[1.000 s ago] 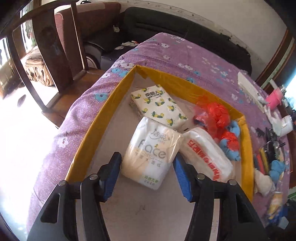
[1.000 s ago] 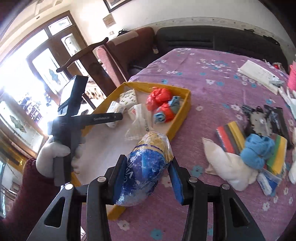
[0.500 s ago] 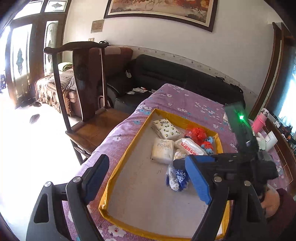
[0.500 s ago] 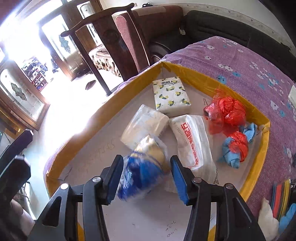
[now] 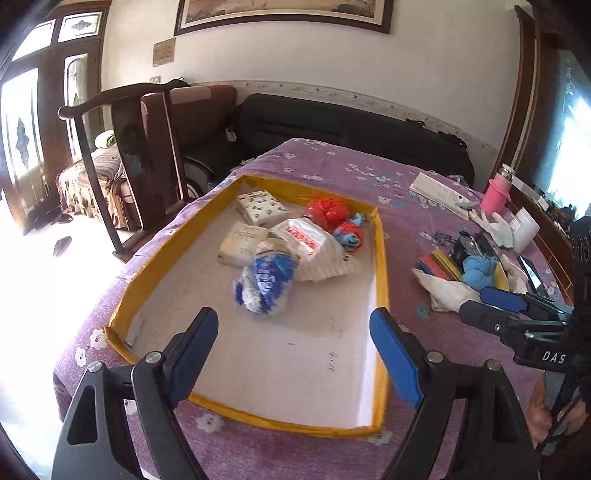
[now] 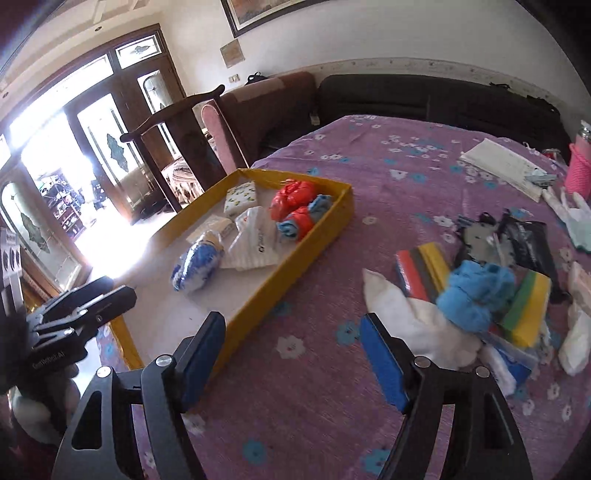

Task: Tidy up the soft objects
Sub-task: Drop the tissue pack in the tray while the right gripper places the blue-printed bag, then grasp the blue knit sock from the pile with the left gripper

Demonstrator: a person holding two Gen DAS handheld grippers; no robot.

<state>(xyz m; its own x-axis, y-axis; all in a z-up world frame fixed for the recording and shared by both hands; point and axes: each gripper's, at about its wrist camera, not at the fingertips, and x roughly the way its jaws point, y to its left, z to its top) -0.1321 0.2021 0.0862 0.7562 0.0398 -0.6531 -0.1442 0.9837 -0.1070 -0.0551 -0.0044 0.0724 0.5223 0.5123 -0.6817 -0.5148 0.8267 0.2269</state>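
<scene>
Right wrist view shows six soft packs in the tray (image 6: 325,240), a blue cloth (image 6: 476,295) and white cloth (image 6: 406,314) left on the counter (image 6: 369,166), both grippers' jaws wide open, empty.

Sitting in a home living room: black sofa (image 5: 351,122), carved wooden chair (image 5: 140,147), framed painting (image 5: 280,14) hanging, glazed doors (image 6: 110,147) glowing.

worktop cloth (image 6: 388,192): matt purple floral fabric | tray (image 5: 380,266): yellow card rim, white matt floor | blue-white pack (image 5: 266,282): glossy crinkled plastic | blue rag (image 6: 476,291): fuzzy cloth | chair (image 5: 147,155): dark polished wood
</scene>
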